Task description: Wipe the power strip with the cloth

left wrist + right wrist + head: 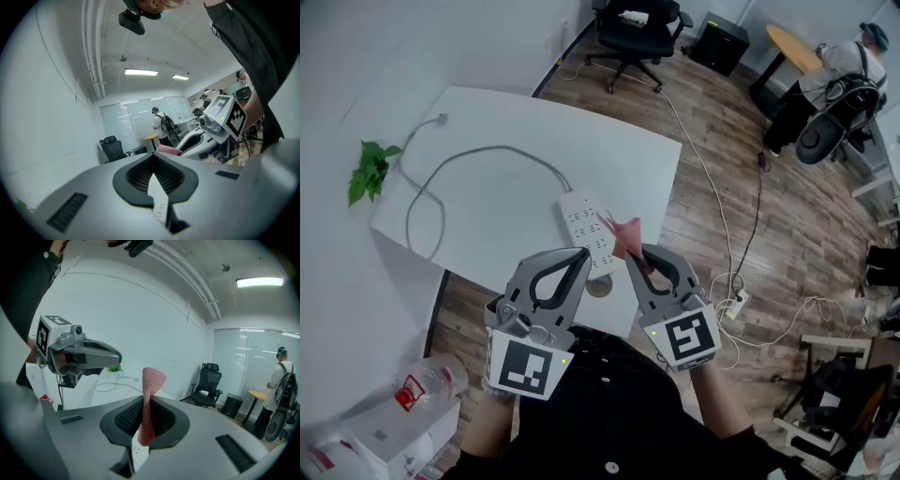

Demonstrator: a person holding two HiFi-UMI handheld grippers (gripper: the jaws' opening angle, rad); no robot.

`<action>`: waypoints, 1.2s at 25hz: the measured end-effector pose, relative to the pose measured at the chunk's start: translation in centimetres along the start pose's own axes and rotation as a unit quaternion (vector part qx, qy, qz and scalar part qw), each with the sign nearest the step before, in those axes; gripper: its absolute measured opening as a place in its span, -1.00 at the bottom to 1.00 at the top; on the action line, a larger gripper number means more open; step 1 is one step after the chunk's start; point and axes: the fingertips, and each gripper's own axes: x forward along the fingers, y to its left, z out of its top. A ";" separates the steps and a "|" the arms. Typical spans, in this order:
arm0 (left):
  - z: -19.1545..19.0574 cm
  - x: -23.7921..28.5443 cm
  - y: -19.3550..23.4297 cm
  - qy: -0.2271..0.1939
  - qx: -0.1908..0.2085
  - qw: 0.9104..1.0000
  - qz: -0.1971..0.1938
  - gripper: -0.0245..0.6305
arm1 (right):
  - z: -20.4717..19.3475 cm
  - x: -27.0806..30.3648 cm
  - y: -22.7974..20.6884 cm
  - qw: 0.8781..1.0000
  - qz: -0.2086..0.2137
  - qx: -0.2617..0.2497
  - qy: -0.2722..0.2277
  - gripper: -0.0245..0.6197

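Right gripper view: the right gripper (146, 401) has its fingers pinched on the pink cloth (153, 377), which sticks up past them. The left gripper (153, 157) has its fingers closed, empty. Below both tips, the strip (589, 230) lies on the white bench (487, 122).

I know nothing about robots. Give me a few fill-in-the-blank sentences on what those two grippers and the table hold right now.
1. The right gripper is shut on a pink ____.
2. The power strip lies on a white ____.
3. The left gripper has its jaws together and holds ____.

Missing words: cloth; table; nothing.
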 end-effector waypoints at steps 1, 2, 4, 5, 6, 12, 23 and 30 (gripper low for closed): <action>-0.1 -0.1 0.0 0.000 -0.001 1.000 -0.001 -0.88 | 0.2 -0.2 0.0 1.000 -0.004 -0.005 0.002 -0.77; -0.1 -0.1 0.0 0.000 -0.001 1.000 -0.001 -0.88 | 0.4 -0.4 0.1 1.000 -0.006 -0.012 0.005 -0.77; -0.1 -0.1 0.0 0.000 -0.001 1.000 -0.002 -0.88 | 0.7 -0.7 0.2 1.000 -0.009 -0.024 0.007 -0.77; -0.1 -0.1 0.0 0.000 -0.001 1.000 -0.002 -0.88 | 0.8 -0.7 0.2 1.000 -0.010 -0.026 0.006 -0.77; -0.1 -0.1 0.0 -0.001 0.000 1.000 -0.003 -0.88 | 0.9 -0.8 0.2 1.000 -0.010 -0.027 0.005 -0.77; -0.1 0.0 -0.1 -0.002 -0.002 1.000 -0.004 -0.88 | 1.0 -0.9 0.4 1.000 -0.008 -0.019 0.006 -0.77; -0.2 -0.2 -0.6 0.000 -0.005 1.000 -0.002 -0.88 | 1.0 -0.9 0.4 1.000 -0.004 -0.024 0.006 -0.77; -0.4 0.0 -0.8 0.004 -0.008 1.000 -0.005 -0.88 | 1.0 -0.9 0.5 1.000 -0.001 -0.021 0.008 -0.77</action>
